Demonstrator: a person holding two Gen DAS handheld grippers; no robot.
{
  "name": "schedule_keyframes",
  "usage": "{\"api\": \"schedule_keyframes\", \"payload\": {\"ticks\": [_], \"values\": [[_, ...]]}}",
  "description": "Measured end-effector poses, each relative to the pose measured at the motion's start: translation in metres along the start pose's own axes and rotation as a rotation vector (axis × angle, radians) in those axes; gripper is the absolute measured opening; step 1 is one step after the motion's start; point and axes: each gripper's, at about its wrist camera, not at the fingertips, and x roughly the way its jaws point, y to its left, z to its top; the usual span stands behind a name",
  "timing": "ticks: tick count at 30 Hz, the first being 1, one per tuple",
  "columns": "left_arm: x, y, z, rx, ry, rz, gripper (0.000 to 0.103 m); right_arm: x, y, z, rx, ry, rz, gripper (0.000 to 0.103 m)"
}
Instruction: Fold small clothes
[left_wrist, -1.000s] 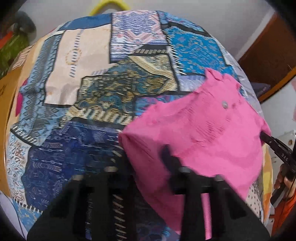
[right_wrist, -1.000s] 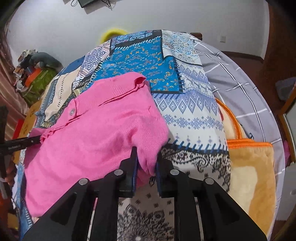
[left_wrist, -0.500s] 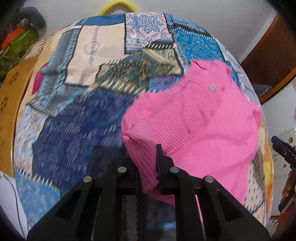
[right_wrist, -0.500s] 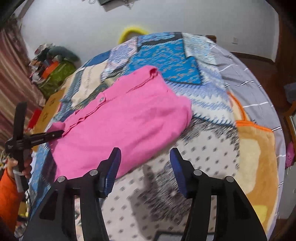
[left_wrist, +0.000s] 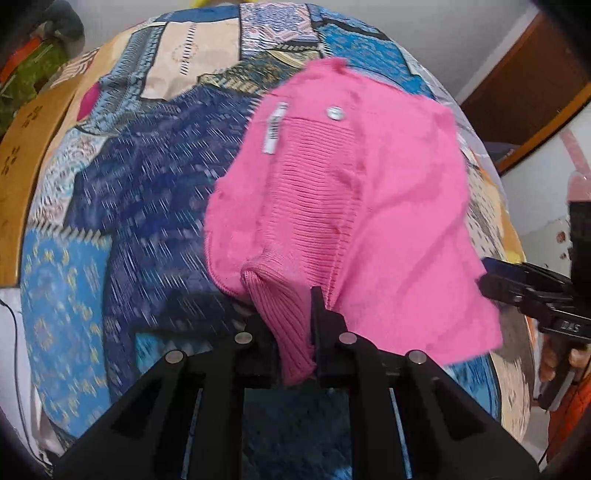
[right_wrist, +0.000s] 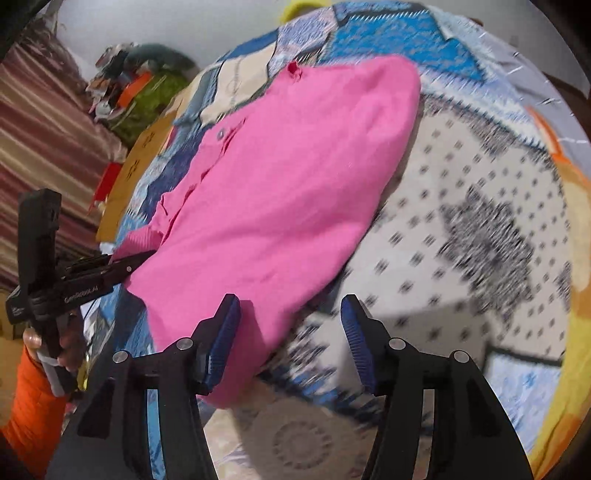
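Note:
A pink knit sweater (left_wrist: 376, 206) with a button and a white label lies on a patchwork bedspread (left_wrist: 147, 206). My left gripper (left_wrist: 291, 317) is shut on the sweater's ribbed hem and lifts that edge. In the right wrist view the sweater (right_wrist: 280, 192) spreads across the bed. My right gripper (right_wrist: 291, 332) is open and empty, just above the sweater's near corner. The left gripper (right_wrist: 125, 266) shows there at the sweater's left edge, and the right gripper (left_wrist: 532, 295) shows at the right of the left wrist view.
An orange and yellow blanket (right_wrist: 561, 332) lies at the bed's right side. Clutter and a green bag (right_wrist: 147, 96) sit past the bed's far left. A wooden headboard edge (left_wrist: 22, 158) runs along the left. A wooden door (left_wrist: 524, 81) stands at the right.
My right gripper let go of the sweater's corner, opened and pulled back. My left gripper closed on the ribbed hem and lifted it, turning the label side up.

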Motion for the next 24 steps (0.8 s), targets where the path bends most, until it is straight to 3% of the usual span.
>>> {"api": "schedule_keyframes", "payload": {"ticks": [9,14,19,24], "values": [[-0.018,-0.015,-0.026,-0.003,-0.017,-0.052,0.014,0.0,0.012,-0.012,-0.006,-0.002,0.052,0.053],[-0.024,-0.018,-0.027,0.024,-0.051,0.008,0.016,0.003,0.021,-0.02,-0.061,-0.023,0.041,0.015],[-0.031,-0.015,-0.027,0.037,-0.076,0.07,0.025,-0.003,0.018,-0.021,-0.072,-0.05,0.033,0.006],[-0.042,-0.01,-0.024,0.059,-0.1,0.134,0.035,-0.014,0.012,-0.026,-0.108,-0.059,-0.015,0.005]]}}
